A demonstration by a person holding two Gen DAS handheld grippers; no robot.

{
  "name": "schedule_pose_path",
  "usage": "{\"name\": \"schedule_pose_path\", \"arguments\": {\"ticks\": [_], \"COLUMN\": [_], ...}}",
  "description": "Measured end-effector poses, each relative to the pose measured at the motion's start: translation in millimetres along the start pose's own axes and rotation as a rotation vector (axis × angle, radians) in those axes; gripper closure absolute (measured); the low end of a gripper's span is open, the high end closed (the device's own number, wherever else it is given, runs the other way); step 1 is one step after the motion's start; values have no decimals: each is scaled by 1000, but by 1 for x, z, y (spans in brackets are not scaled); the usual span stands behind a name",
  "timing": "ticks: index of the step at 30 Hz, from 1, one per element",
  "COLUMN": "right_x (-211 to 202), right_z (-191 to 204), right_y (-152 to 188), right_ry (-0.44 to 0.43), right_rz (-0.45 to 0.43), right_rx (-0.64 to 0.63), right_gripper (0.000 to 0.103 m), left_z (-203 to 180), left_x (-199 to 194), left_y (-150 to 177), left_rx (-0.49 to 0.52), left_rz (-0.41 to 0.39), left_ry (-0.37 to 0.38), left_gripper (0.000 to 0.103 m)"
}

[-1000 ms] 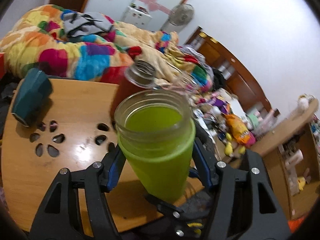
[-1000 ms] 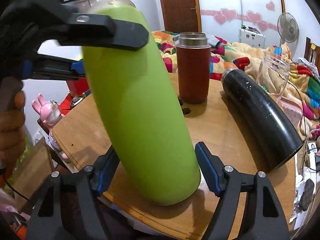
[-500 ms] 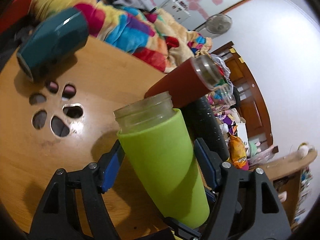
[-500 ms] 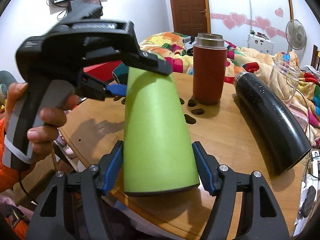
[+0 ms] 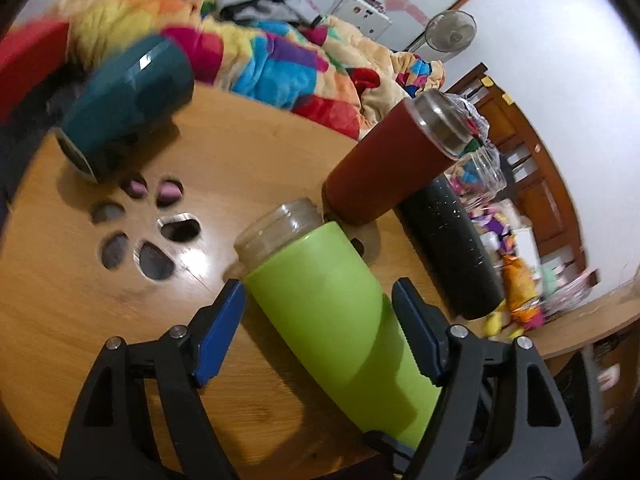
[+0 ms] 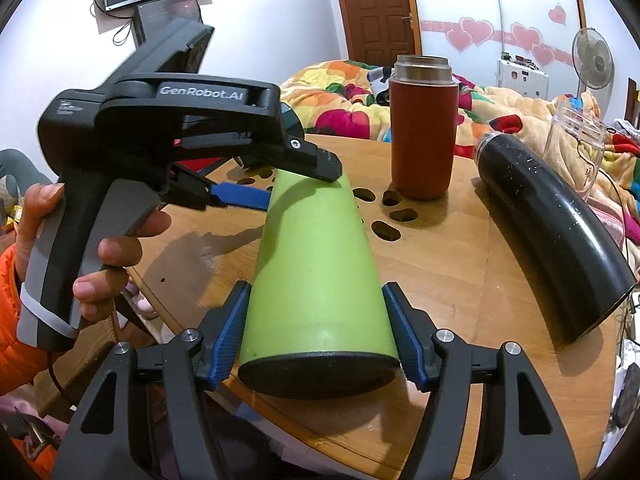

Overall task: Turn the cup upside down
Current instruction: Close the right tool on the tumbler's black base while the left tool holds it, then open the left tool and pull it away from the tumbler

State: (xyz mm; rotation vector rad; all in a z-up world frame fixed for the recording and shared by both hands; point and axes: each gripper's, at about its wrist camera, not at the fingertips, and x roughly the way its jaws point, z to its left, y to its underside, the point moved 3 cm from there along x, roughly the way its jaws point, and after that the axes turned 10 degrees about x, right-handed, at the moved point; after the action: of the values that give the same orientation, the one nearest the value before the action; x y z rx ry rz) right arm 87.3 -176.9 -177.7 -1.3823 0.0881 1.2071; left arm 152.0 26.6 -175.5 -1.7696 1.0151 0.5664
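The green cup (image 5: 336, 320) with a clear threaded rim is held above the round wooden table (image 5: 60, 300), tilted so its mouth points away and down. In the right wrist view the green cup (image 6: 316, 264) shows its black base toward the camera. My left gripper (image 5: 318, 304) is shut on the cup near its upper body; it shows in the right wrist view (image 6: 280, 184). My right gripper (image 6: 316, 332) is shut on the cup near its base, blue pads against both sides.
A maroon flask (image 6: 424, 132) stands at the table's middle. A black bottle (image 6: 552, 240) lies on the right. A teal cup (image 5: 128, 100) lies at the far left. A clear jar (image 6: 576, 140) is behind. Flower-shaped holes (image 5: 156, 240) pierce the tabletop. A bed with a colourful blanket (image 5: 260, 52) lies beyond.
The cup has rotated from upright to tilted, mouth tipping away and down, base coming up toward the right gripper. Both grippers have kept hold of it.
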Motion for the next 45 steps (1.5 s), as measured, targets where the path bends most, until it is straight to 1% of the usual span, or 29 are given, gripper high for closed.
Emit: {"name": "schedule_pose_path", "arguments": {"ticks": [3, 4, 7, 10, 12, 13, 14, 16, 19, 20, 22, 27, 34, 40, 45], "right_x": [2, 1, 1, 0, 0, -1, -2, -4, -11, -14, -23, -45, -79, -95, -91], "right_z": [-3, -4, -7, -10, -11, -10, -9, -7, -6, -6, -6, -4, 1, 14, 23], "right_y": [-1, -1, 3, 9, 11, 13, 13, 15, 18, 19, 19, 16, -3, -27, -49], "right_ry": [-9, -13, -31, -48, -42, -36, -28, -13, 4, 8, 16, 30, 39, 27, 24], "right_rz": [4, 3, 14, 18, 17, 15, 14, 14, 20, 20, 17, -13, -95, -155, -156], "right_rx": [17, 26, 56, 96, 102, 102, 98, 89, 84, 85, 87, 73, 51, 22, -19], "right_gripper": [40, 40, 39, 38, 39, 39, 39, 39, 39, 39, 39, 39, 39, 40, 40], "left_z": [-16, -22, -40, -58, -66, -69, -70, -72, -67, -65, -63, -60, -66, -62, -54], "left_x": [-12, -15, -24, -27, -23, -21, -20, -19, -20, -22, -25, -37, -54, -65, -69], "left_y": [-2, -2, 2, 10, 16, 18, 20, 23, 26, 27, 29, 31, 32, 27, 22], "left_rx": [105, 143, 228, 312, 357, 367, 381, 384, 362, 349, 316, 290, 299, 295, 288], "left_rz": [-33, -44, -64, -66, -45, -29, -34, -35, -24, -24, -19, -27, -60, -88, -103], "left_ry": [-64, -74, -64, -49, -56, -54, -67, -74, -61, -44, -10, 1, 14, 19, 15], "left_gripper": [28, 28, 29, 40, 55, 58, 60, 61, 65, 66, 66, 66, 66, 66, 66]}}
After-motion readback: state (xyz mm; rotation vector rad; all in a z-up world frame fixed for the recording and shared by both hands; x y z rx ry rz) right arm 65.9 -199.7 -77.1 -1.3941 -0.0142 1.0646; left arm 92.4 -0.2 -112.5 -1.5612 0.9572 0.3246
